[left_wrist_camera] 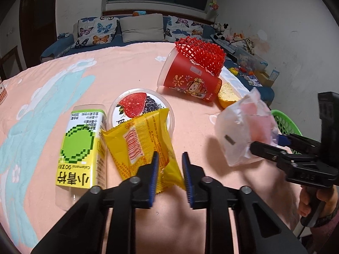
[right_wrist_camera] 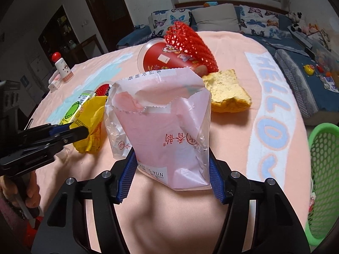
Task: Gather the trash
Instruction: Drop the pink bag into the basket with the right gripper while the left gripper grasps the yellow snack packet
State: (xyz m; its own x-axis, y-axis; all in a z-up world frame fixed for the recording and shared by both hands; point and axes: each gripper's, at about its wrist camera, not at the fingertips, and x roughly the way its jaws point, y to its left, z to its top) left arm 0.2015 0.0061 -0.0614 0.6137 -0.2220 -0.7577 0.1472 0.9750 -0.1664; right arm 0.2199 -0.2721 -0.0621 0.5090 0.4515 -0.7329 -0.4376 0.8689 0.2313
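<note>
Nearby, red cup (left_wrist_camera: 190,80), seemingly netting-draped (left_wrist_camera: 203,53).

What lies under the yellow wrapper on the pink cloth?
The yellow wrapper overlaps the near edge of a round strawberry-lidded tub, and its left edge touches or overlaps the green-and-yellow drink carton. The tub's covered lid portion and anything beneath the wrapper's middle stay hidden.
</note>
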